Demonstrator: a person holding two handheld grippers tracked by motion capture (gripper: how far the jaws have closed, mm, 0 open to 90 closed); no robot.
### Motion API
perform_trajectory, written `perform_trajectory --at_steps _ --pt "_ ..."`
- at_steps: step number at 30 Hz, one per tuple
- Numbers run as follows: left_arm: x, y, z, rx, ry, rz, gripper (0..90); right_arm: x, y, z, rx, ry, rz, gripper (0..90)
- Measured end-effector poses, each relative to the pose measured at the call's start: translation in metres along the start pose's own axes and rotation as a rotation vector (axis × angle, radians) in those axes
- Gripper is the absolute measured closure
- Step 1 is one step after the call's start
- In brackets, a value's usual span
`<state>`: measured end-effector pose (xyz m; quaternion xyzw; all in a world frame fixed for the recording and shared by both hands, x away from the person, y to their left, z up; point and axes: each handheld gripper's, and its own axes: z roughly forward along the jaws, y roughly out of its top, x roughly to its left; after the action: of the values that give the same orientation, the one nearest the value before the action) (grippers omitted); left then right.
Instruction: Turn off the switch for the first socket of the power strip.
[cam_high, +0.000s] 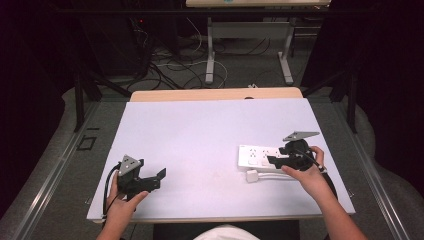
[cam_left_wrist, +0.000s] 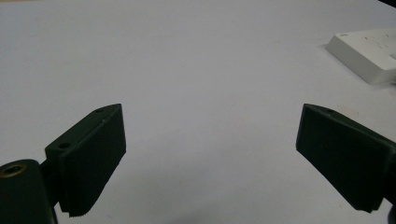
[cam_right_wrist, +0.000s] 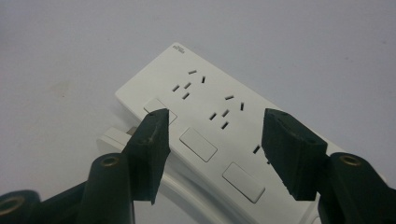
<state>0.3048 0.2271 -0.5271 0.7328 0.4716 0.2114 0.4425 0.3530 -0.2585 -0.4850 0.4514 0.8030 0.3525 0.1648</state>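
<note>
A white power strip (cam_high: 253, 154) with several sockets and rocker switches lies flat at the right of the table. My right gripper (cam_high: 271, 160) hovers over its near side, jaws open and pointing left. In the right gripper view the strip (cam_right_wrist: 210, 95) lies between and beyond the open gripper (cam_right_wrist: 217, 123), with nothing gripped. A white plug (cam_high: 251, 176) on a white cable rests just in front of the strip, and shows as the plug (cam_right_wrist: 109, 137) behind the left jaw. My left gripper (cam_high: 158, 179) stands open near the front left. In its own view the gripper (cam_left_wrist: 212, 116) gapes wide over bare table.
A pale sheet (cam_high: 210, 125) covers the wooden table. One corner of the strip (cam_left_wrist: 366, 49) shows at the far right of the left gripper view. Behind the table stand another desk's legs (cam_high: 210, 55) and loose floor cables (cam_high: 170, 70). Dark frames flank both sides.
</note>
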Motion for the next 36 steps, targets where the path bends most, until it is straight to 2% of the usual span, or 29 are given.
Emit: perform_trajectory --at_steps 3,7,13,15,19,36 --pt "0.0 0.0001 -0.0001 0.0 0.0 0.002 8.1 -0.0007 0.0005 -0.0018 -0.003 -0.008 0.004 38.7" --pt "0.0 0.0 -0.0001 0.0 0.0 0.002 8.1 -0.0013 -0.0001 -0.0032 0.01 -0.018 0.011 29.7" --pt "-0.0002 0.0 0.0 0.0 0.0 0.001 8.1 -0.0042 -0.001 -0.0046 -0.003 -0.034 0.03 16.0" --pt "-0.0002 0.0 -0.0001 0.0 0.0 0.001 8.1 -0.0049 -0.0014 -0.0056 -0.011 -0.039 0.039 14.3" --pt "-0.0001 0.0 0.0 0.0 -0.001 0.001 8.1 -0.0057 -0.003 -0.0059 -0.023 -0.034 0.045 0.9" --pt "-0.0001 0.0 0.0 -0.002 0.001 -0.007 8.1 -0.0012 -0.0033 -0.0067 -0.038 -0.036 0.024 0.0"
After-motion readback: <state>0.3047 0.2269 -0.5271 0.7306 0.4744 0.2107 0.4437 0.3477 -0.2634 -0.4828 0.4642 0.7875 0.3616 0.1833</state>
